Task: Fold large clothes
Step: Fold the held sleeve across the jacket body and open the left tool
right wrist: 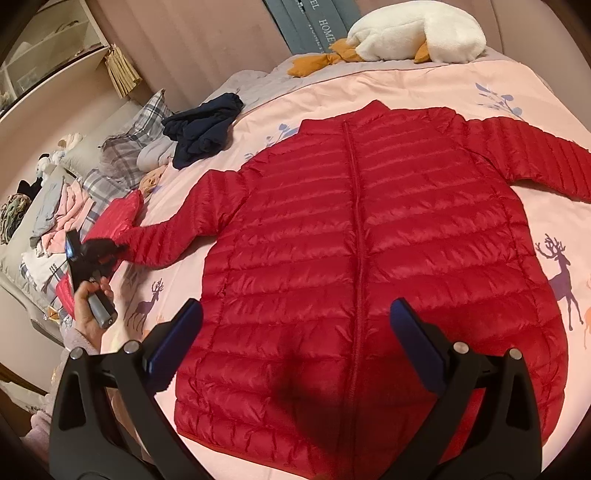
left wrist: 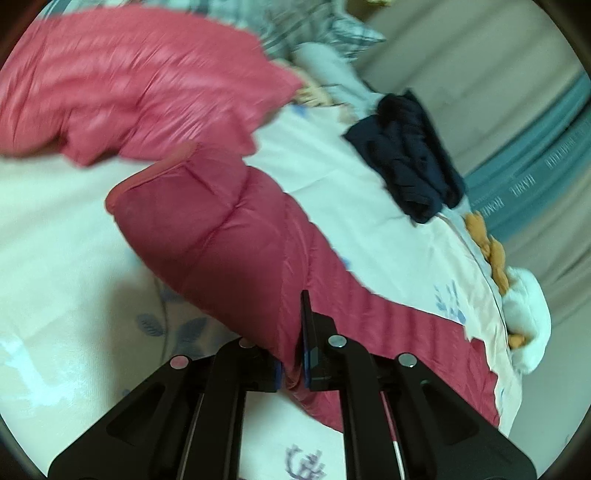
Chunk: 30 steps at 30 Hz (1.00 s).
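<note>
— Where's the jacket from where you stand?

— The red puffer jacket (right wrist: 354, 258) is spread flat on the pink bedspread (right wrist: 517, 92), front up, zipper running away from the right gripper (right wrist: 295, 332) toward the collar. Its long axis goes straight up the bed, and both sleeves stick out sideways.

— And the tools?

— The left gripper (left wrist: 293, 354) is clamped on the sleeve (left wrist: 207, 229) near its cuff end, with fabric pinched between the blue pads (left wrist: 308, 354). The right one hovers over the hem with its jaws wide apart, holding nothing (you can see quilting between the fingers, untouched).

— So which hand leads?

— The left, I'd say. That sleeve lies off to the left of the body, so it has to travel inward across the chest toward the zipper. The other sleeve (right wrist: 535, 155) is nearer the right gripper.

— Anything in the way?

— Not on the jacket itself. A dark navy garment (right wrist: 203, 125) is crumpled beyond the left shoulder, close but apart. A white plush toy (right wrist: 417, 33) sits at the head of the bed, well clear, and a loose pile of clothes (right wrist: 55, 221) lies at the far left.
</note>
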Each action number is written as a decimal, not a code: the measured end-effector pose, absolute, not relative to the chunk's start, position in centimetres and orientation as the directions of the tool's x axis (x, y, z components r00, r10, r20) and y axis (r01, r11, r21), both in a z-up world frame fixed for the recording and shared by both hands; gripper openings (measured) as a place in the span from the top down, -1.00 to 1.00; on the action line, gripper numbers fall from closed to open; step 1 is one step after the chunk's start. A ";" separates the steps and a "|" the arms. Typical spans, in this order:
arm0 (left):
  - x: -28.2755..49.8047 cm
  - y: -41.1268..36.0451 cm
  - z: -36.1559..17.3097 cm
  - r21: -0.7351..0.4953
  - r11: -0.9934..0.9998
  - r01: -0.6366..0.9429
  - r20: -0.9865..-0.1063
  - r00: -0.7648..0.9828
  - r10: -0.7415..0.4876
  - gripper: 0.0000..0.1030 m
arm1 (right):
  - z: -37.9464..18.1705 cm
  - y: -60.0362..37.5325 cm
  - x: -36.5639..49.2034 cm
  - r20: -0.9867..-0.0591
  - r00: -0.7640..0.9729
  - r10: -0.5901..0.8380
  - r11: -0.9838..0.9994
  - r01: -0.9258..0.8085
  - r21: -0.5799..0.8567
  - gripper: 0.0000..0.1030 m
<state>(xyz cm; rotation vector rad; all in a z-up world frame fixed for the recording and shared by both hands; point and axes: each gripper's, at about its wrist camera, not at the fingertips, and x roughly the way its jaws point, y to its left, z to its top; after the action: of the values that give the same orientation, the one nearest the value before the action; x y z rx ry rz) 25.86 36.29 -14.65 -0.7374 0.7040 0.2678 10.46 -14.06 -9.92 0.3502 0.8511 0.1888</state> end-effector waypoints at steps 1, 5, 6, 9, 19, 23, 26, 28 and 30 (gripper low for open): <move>25.6 35.8 -13.8 -0.517 0.736 -0.436 -0.659 0.752 -0.017 0.85 | -9.9 -13.9 10.6 -0.703 0.643 0.304 0.926 -0.026 0.377 -0.96; 24.7 32.4 -9.7 -0.482 0.812 -0.329 -0.596 0.802 -0.028 0.85 | -9.3 -12.5 11.0 -0.703 0.639 0.312 0.929 -0.050 0.367 -0.96; 24.4 31.7 -9.1 -0.475 0.824 -0.309 -0.586 0.809 -0.035 0.85 | -9.1 -12.2 11.0 -0.701 0.640 0.314 0.929 -0.055 0.366 -0.96; 24.0 28.9 -7.0 -0.456 0.857 -0.239 -0.559 0.826 -0.067 0.85 | -8.4 -11.0 11.3 -0.697 0.641 0.323 0.928 -0.071 0.365 -0.96; 22.7 23.3 -4.8 -0.422 0.902 -0.093 -0.516 0.843 -0.155 0.85 | -6.4 -9.0 12.1 -0.691 0.659 0.297 0.929 -0.031 0.369 -0.96; 22.1 23.2 -4.7 -0.436 0.898 -0.059 -0.499 0.846 -0.187 0.85 | -6.1 -8.4 12.4 -0.699 0.662 0.271 0.933 -0.003 0.360 -0.96; 21.9 23.1 -4.8 -0.429 0.902 -0.039 -0.494 0.847 -0.198 0.85 | -6.2 -7.6 12.7 -0.706 0.659 0.259 0.939 -0.001 0.343 -0.96; 21.8 23.3 -4.9 -0.426 0.904 -0.030 -0.493 0.846 -0.205 0.85 | -6.2 -7.0 12.8 -0.709 0.658 0.253 0.944 -0.007 0.330 -0.96; 21.6 23.5 -4.9 -0.424 0.905 -0.020 -0.490 0.846 -0.210 0.85 | -6.3 -6.5 12.9 -0.712 0.656 0.251 0.946 -0.010 0.323 -0.96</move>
<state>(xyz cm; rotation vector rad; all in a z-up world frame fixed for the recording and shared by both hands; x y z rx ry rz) 21.57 23.54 -4.94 -0.4320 0.5576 -0.1036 12.94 -6.52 -6.34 0.3045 0.8457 0.1504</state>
